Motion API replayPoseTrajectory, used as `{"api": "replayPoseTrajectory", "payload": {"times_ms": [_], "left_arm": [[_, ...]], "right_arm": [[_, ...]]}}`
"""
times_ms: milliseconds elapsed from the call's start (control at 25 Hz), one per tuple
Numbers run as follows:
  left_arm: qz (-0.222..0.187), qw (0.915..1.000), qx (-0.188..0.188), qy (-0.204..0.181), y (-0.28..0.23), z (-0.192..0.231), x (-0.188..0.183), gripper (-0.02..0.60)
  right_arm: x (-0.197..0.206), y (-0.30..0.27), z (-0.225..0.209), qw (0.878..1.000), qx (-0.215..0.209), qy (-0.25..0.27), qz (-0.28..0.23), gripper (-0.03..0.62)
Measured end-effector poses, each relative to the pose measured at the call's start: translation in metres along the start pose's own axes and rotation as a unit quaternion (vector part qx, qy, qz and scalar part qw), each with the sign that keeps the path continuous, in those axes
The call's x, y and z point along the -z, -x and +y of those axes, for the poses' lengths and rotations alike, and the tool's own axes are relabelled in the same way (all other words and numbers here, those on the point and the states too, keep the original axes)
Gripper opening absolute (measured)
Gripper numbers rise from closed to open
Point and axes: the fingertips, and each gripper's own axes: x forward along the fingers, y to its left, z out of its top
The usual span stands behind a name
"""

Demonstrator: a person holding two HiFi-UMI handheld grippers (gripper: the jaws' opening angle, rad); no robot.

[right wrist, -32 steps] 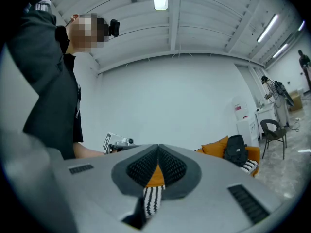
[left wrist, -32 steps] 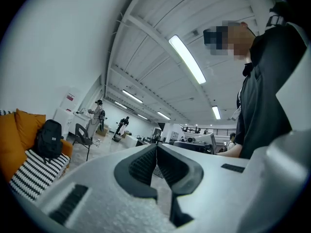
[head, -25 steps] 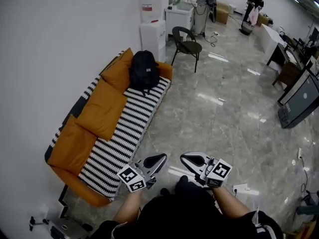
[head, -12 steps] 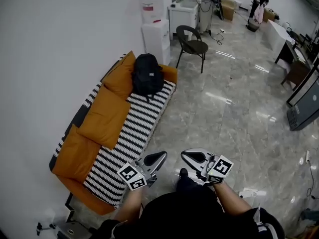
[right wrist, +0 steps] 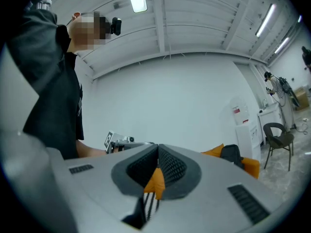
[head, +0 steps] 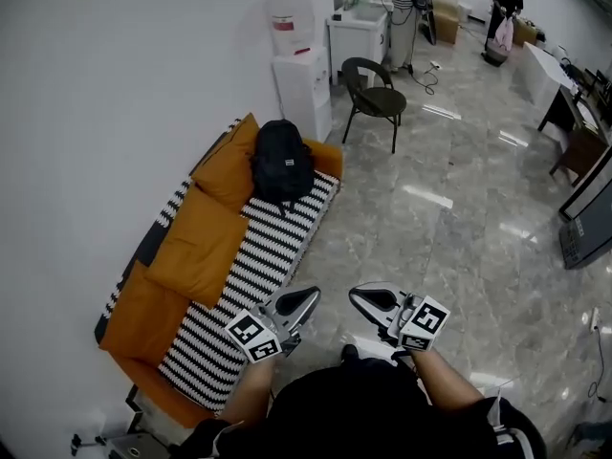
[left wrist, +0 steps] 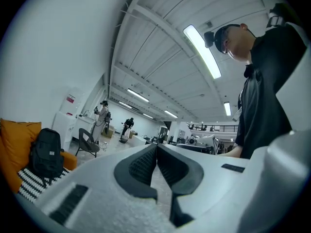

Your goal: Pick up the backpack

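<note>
A black backpack (head: 281, 161) stands upright at the far end of an orange sofa (head: 196, 251), on its black-and-white striped seat; it also shows small in the left gripper view (left wrist: 46, 152) and the right gripper view (right wrist: 231, 154). My left gripper (head: 311, 299) and right gripper (head: 358, 297) are held side by side close to my body, well short of the backpack. Both are shut with nothing between the jaws. Their tips face each other across a small gap.
A white water dispenser (head: 302, 75) and a black chair (head: 375, 97) stand past the sofa's far end. Glossy grey tiles (head: 449, 228) stretch to the right. Desks and people are at the far back; a white wall runs along the left.
The sofa and backpack have shifted slightly toward me in the head view as I walk forward. Both grippers keep the same pose, shut and empty.
</note>
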Motion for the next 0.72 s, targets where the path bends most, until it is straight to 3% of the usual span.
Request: {"api": "replayPoseTrajectory", "payload": {"times_ms": [240,720], "left_arm": [[-0.004,0.9999,-0.014,-0.001,-0.035,0.027,-0.004,0.021],[0.001,0.9989,-0.045,0.017,-0.056,0.109,-0.006,0.021]], "right_arm": [[-0.003,-0.001,-0.044,1.000,-0.017,-0.004,0.002,0.026],[0.004,-0.040,-0.121,0.999,-0.024,-0.025,0.011,0.026]]}}
